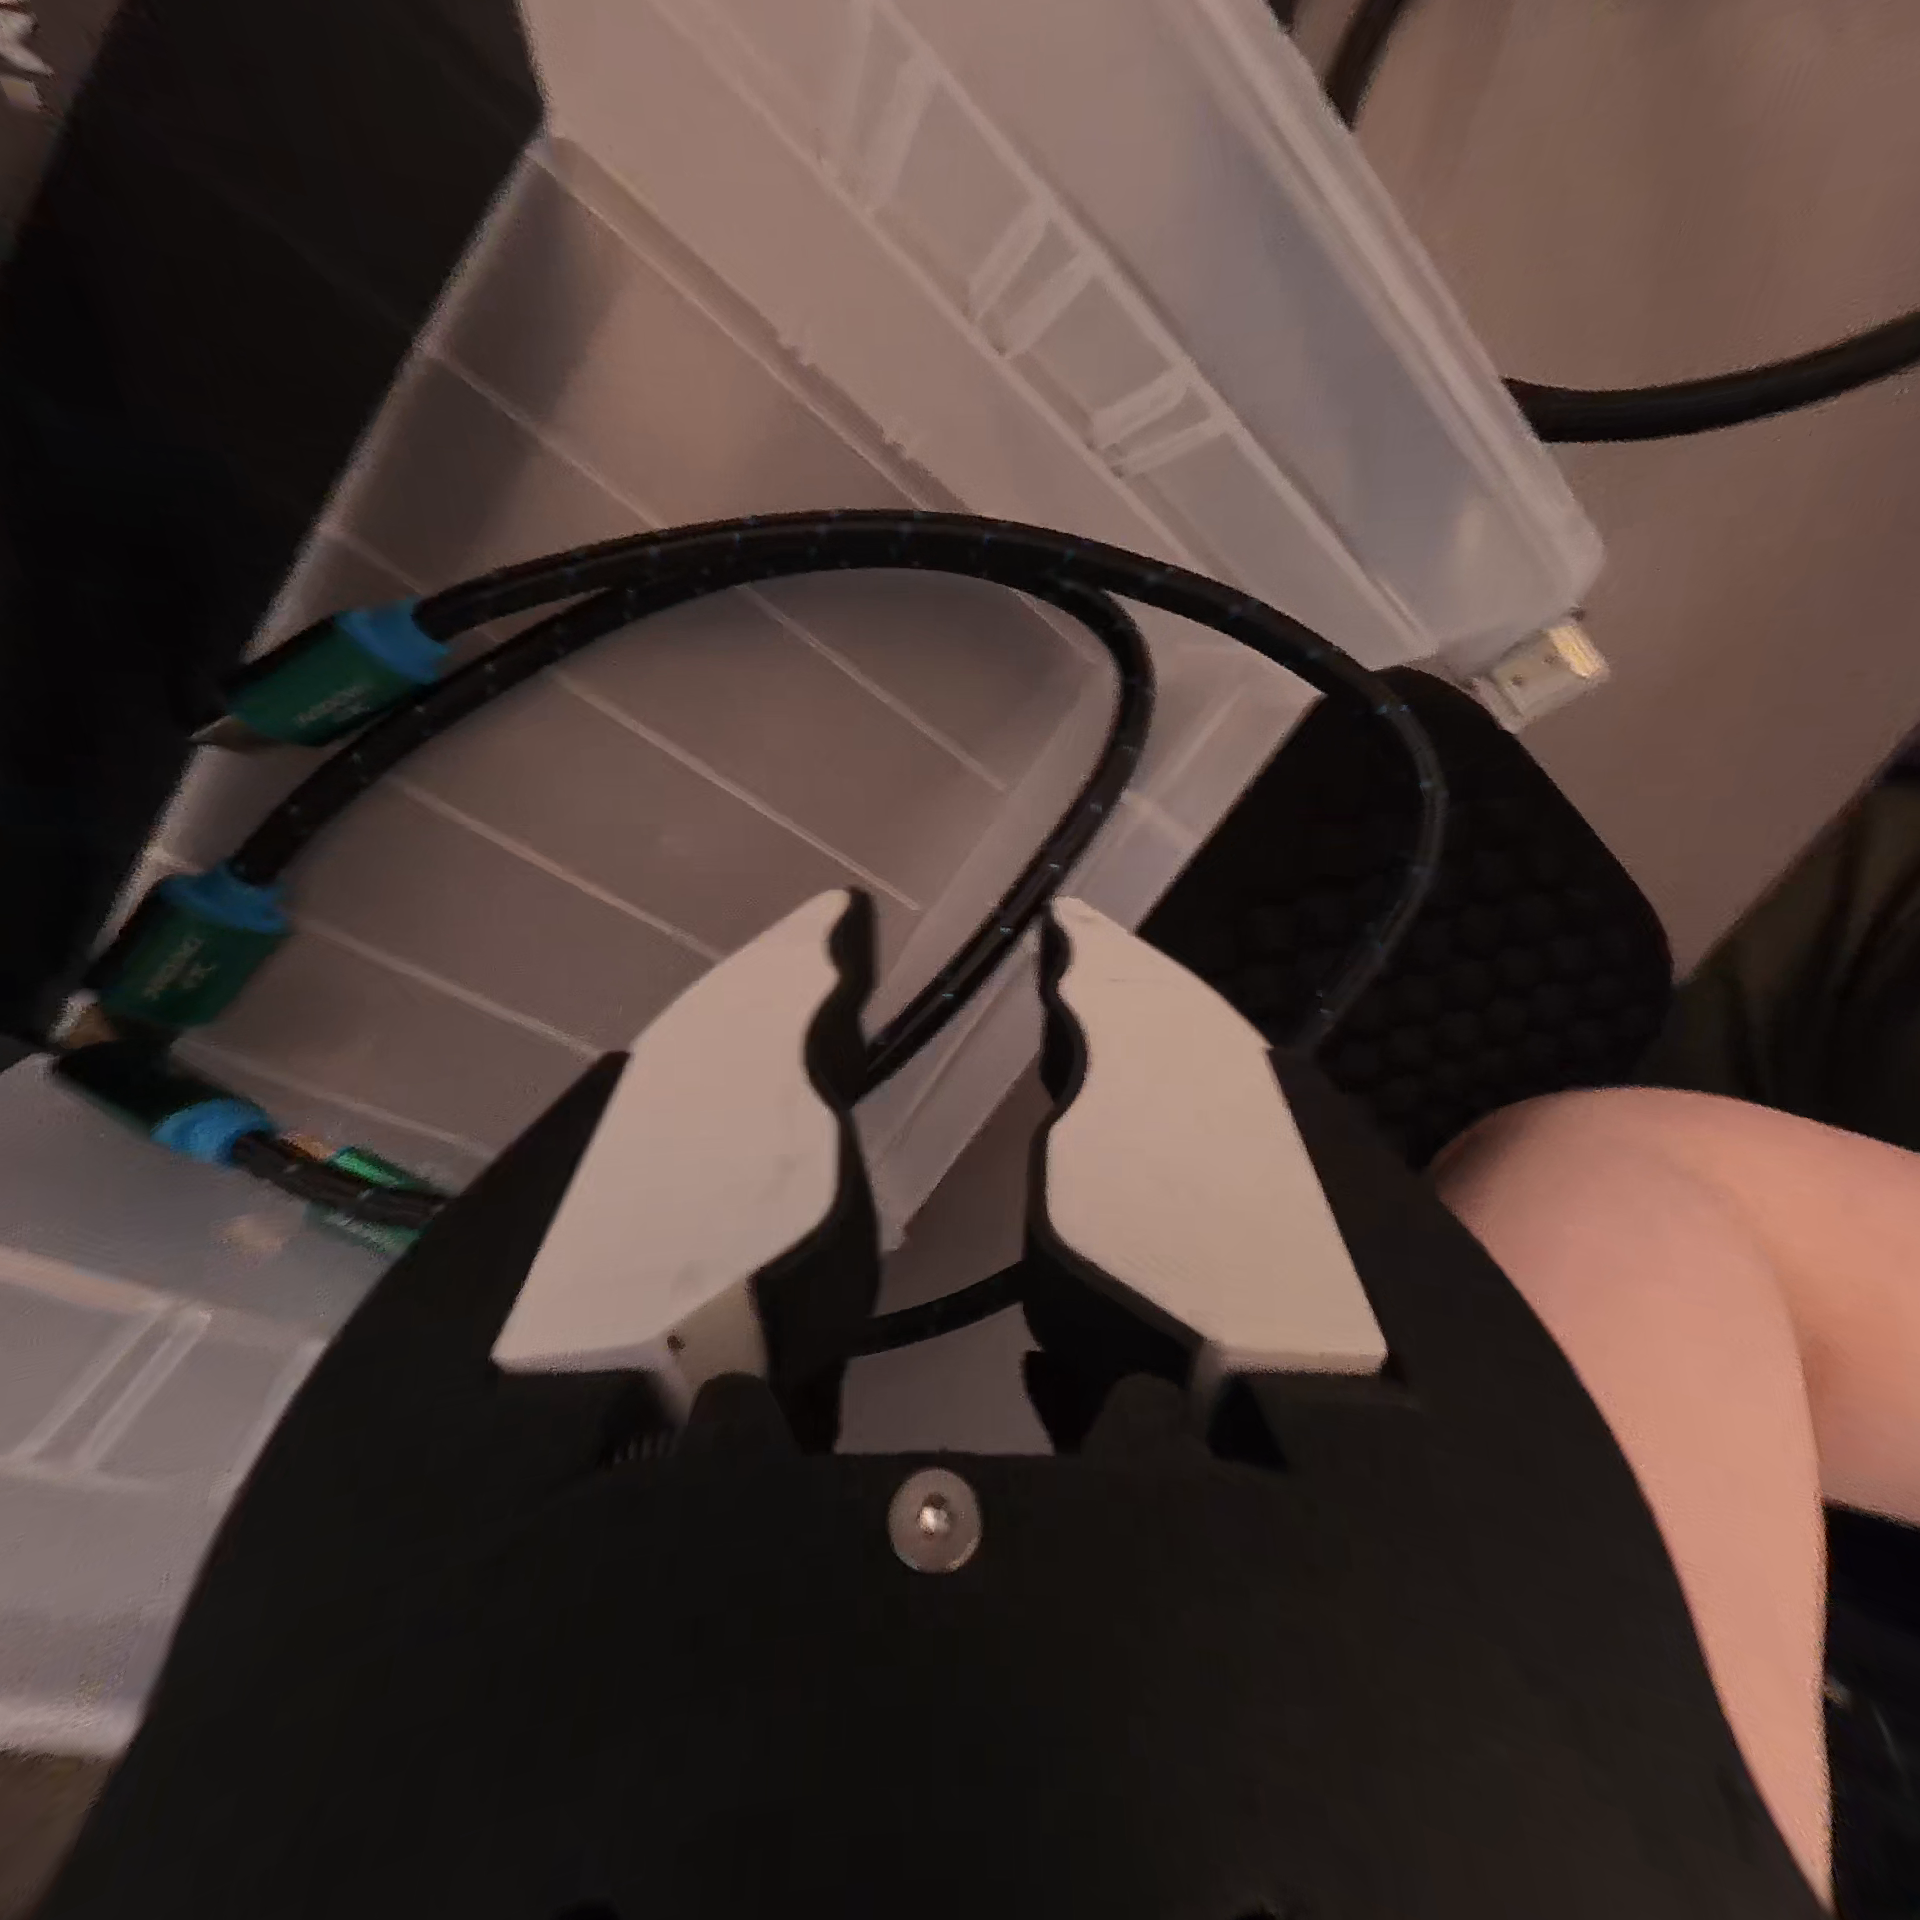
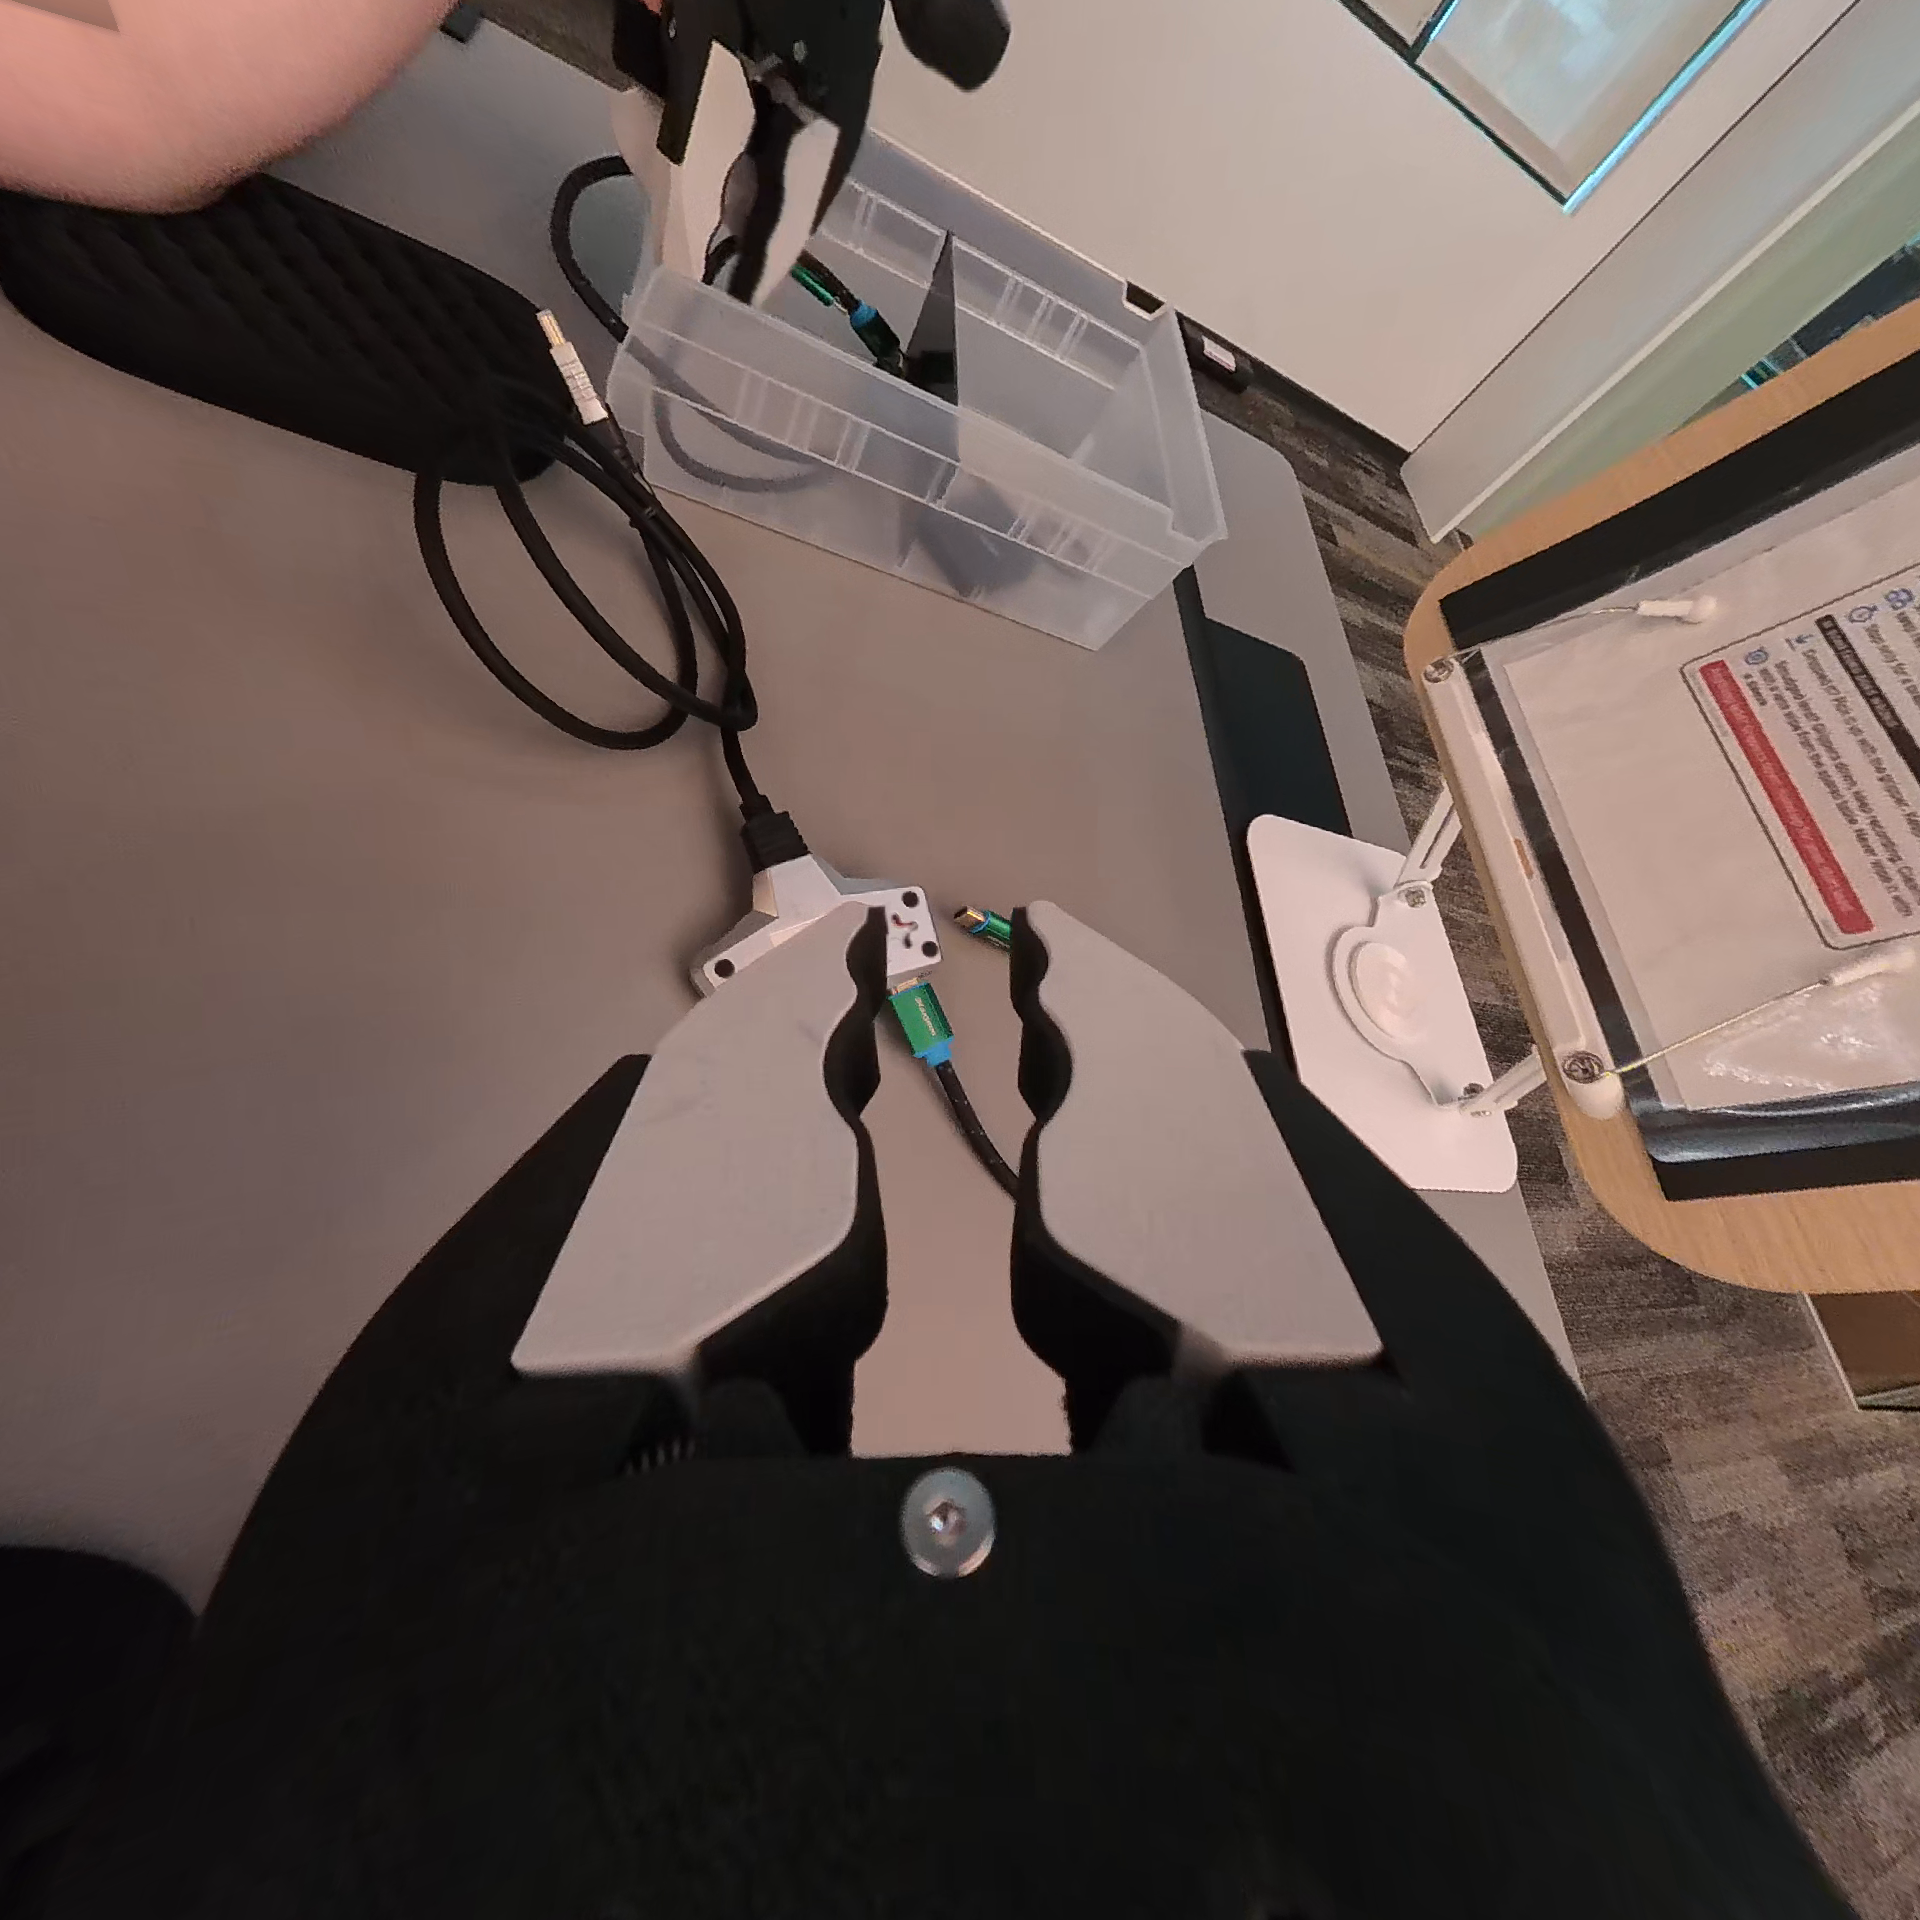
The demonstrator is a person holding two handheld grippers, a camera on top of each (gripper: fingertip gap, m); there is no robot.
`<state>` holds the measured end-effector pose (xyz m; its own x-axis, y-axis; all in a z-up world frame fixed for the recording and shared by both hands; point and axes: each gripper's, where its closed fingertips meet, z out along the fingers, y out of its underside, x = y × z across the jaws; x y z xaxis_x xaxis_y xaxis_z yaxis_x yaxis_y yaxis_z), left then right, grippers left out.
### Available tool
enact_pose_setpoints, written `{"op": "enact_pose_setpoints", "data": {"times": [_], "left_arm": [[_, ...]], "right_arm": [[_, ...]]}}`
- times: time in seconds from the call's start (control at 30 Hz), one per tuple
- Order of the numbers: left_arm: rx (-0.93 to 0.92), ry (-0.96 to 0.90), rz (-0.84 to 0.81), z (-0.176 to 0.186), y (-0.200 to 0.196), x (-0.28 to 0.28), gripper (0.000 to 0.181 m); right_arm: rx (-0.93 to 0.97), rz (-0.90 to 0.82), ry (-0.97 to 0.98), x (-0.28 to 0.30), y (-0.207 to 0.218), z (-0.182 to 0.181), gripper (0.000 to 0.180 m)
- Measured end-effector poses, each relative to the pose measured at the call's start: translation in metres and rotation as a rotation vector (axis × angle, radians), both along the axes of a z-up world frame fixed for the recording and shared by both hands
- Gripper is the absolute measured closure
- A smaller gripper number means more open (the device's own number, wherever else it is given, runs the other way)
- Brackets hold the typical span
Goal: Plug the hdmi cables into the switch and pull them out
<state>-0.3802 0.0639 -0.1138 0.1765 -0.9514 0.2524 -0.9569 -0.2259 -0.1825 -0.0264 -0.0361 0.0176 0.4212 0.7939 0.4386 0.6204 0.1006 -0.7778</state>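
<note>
One cable [image 2: 920,1023] sits plugged into the switch [image 2: 805,930]; your right hand-held gripper [image 2: 940,935] gapes above it. Your left hand-held gripper [image 1: 951,925] pinches nothing, though a bin cable [image 1: 997,935] crosses its gap; next, fetch another plug.

switch [image 2: 821,935] partly hidden behind the right tongs' finger, wooden table [image 2: 1704,810] cut off at the right edge
</note>
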Motion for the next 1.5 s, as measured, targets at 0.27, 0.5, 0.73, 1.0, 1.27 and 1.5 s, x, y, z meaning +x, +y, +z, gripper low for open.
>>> {"op": "enact_pose_setpoints", "data": {"times": [0.27, 0.5, 0.73, 1.0, 1.27, 1.5], "left_arm": [[-0.098, 0.016, 0.049, 0.014, -0.006, 0.003, 0.167], [0.194, -0.176, 0.105, 0.076, 0.013, 0.022, 0.167], [0.487, -0.304, 0.222, 0.13, 0.04, 0.03, 0.174], [0.484, -0.156, 0.23, 0.113, 0.036, 0.022, 0.174], [0.431, -0.047, 0.296, 0.096, 0.041, 0.005, 0.174], [0.626, -0.352, 0.402, 0.167, 0.048, 0.014, 0.174]], "right_arm": [[0.01, 0.016, 0.027, -0.002, -0.002, 0.004, 0.158], [0.013, 0.029, 0.034, -0.005, -0.002, 0.005, 0.158], [0.001, 0.039, 0.023, -0.01, -0.001, 0.001, 0.158], [-0.02, 0.055, 0.008, -0.016, 0.002, -0.006, 0.158], [-0.045, 0.041, -0.011, -0.017, 0.005, -0.015, 0.158], [-0.042, 0.056, 0.0, -0.027, 0.009, -0.015, 0.158]]}}
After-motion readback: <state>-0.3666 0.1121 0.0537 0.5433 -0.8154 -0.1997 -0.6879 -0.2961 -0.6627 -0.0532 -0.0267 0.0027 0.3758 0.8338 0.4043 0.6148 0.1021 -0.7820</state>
